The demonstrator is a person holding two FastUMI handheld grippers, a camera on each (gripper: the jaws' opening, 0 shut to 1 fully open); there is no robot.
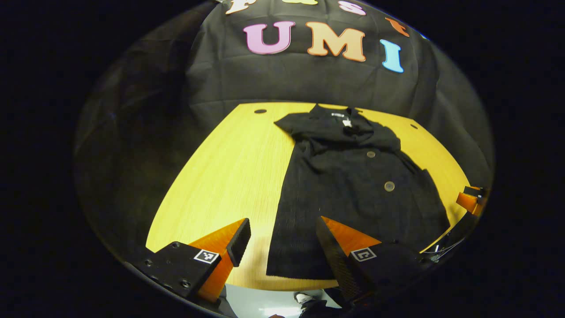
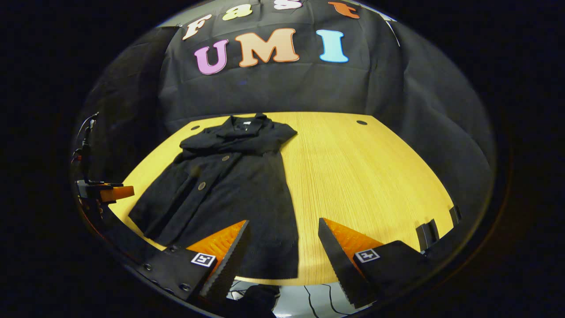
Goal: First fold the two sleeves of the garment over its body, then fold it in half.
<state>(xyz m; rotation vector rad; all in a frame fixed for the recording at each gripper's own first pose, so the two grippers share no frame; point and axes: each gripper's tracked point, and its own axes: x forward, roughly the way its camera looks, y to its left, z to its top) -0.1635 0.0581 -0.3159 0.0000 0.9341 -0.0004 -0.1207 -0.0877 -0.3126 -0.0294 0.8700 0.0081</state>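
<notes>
Your left gripper (image 1: 282, 247) hung with its ribbed orange wedge fingers spread wide, gripping nothing; your right gripper (image 2: 282, 245) stood likewise parted and empty; the black garment (image 1: 353, 185), a matte, coarse-woven coat with round buttons, lay flat on the yellow wood-grain table (image 1: 229, 176), collar toward the far edge, hem nearest you.

A black buttoned garment (image 1: 353, 185) lies flat on the yellow desk (image 1: 229, 176), collar at the far end, hem nearest the fingers. Both sleeves look folded across its body. In the right gripper view the garment (image 2: 229, 190) lies ahead, left of the fingers.
</notes>
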